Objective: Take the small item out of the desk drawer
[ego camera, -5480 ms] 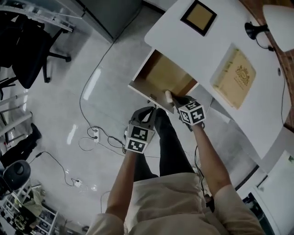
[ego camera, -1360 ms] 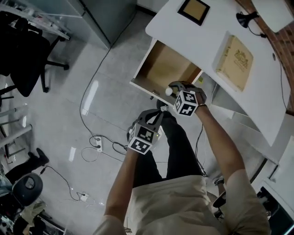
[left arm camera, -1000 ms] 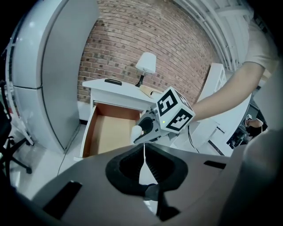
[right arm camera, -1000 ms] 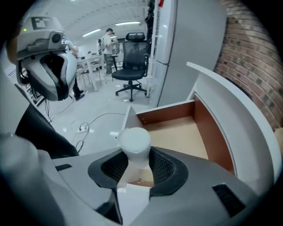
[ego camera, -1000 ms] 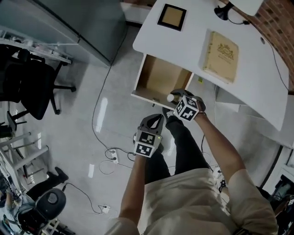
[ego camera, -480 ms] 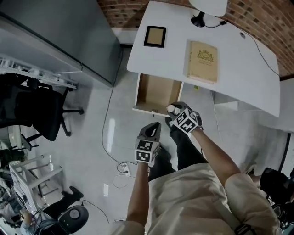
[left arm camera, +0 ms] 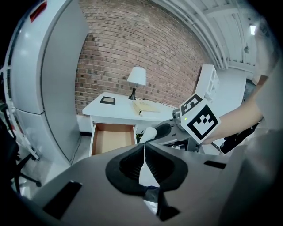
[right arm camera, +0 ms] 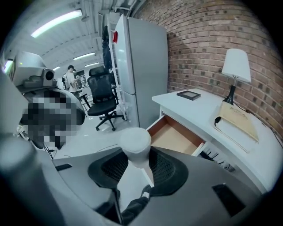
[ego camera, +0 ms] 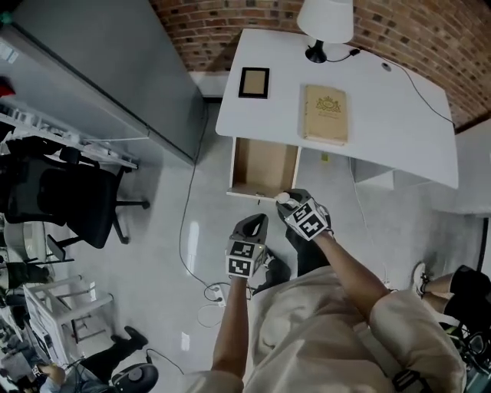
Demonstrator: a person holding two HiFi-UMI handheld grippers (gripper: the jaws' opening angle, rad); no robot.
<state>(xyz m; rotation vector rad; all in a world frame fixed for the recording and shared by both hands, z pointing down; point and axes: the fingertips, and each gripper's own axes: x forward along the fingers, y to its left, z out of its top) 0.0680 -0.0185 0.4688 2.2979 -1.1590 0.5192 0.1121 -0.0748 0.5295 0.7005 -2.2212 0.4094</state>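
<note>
A small white cylinder-shaped item (right arm camera: 135,148) stands between the pads of my right gripper (right arm camera: 135,161), which is shut on it. In the head view the item (ego camera: 283,198) and the right gripper (ego camera: 290,201) hang just in front of the open drawer (ego camera: 265,163); its wooden bottom is bare. My left gripper (ego camera: 252,227) is lower and to the left, over the floor, shut with nothing in it. In the left gripper view its pads (left arm camera: 132,161) meet, and beyond them the item (left arm camera: 148,133) and the drawer (left arm camera: 112,137) show.
The white desk (ego camera: 383,107) carries a tan book (ego camera: 325,113), a dark picture frame (ego camera: 254,82) and a lamp (ego camera: 325,21) by the brick wall. A tall grey cabinet (ego camera: 92,69) stands to the left, a black office chair (ego camera: 69,203) nearby. Cables (ego camera: 207,292) lie on the floor.
The head view has drawn back and up, so the desk and drawer look smaller and farther off. The right gripper still holds the white item by the drawer front; the left stays shut.
</note>
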